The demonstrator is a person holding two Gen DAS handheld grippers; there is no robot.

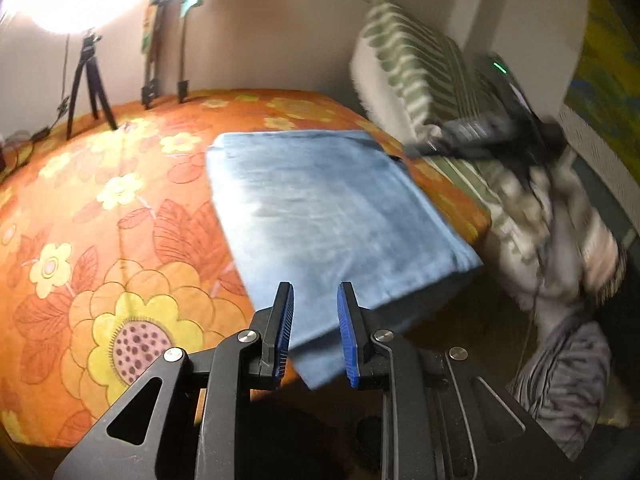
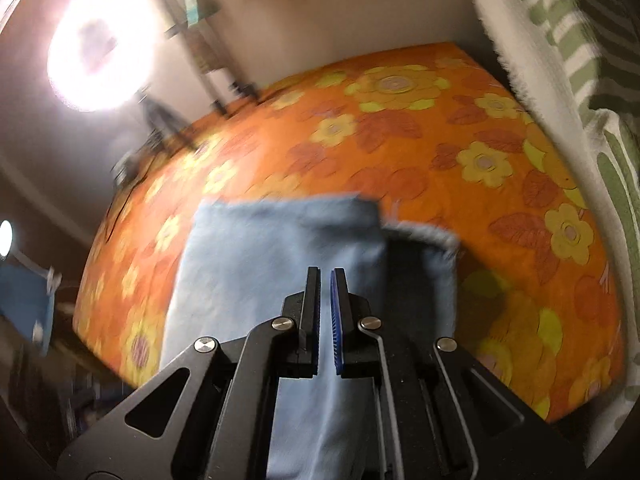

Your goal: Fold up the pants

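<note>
Folded blue pants [image 1: 328, 216] on the flowered bed [image 1: 100, 208], near its front edge.

Left tool [image 1: 314, 332]: jaws apart, nothing between them, over the near hem. Right tool [image 2: 325, 312]: pressed together, empty, above the cloth. Fabric looks soft, light, limp; it'll sag, so best taken at corners or the folded edge. Open bedspread to the left; striped pillow [image 1: 412, 76] crowds the right.
</note>
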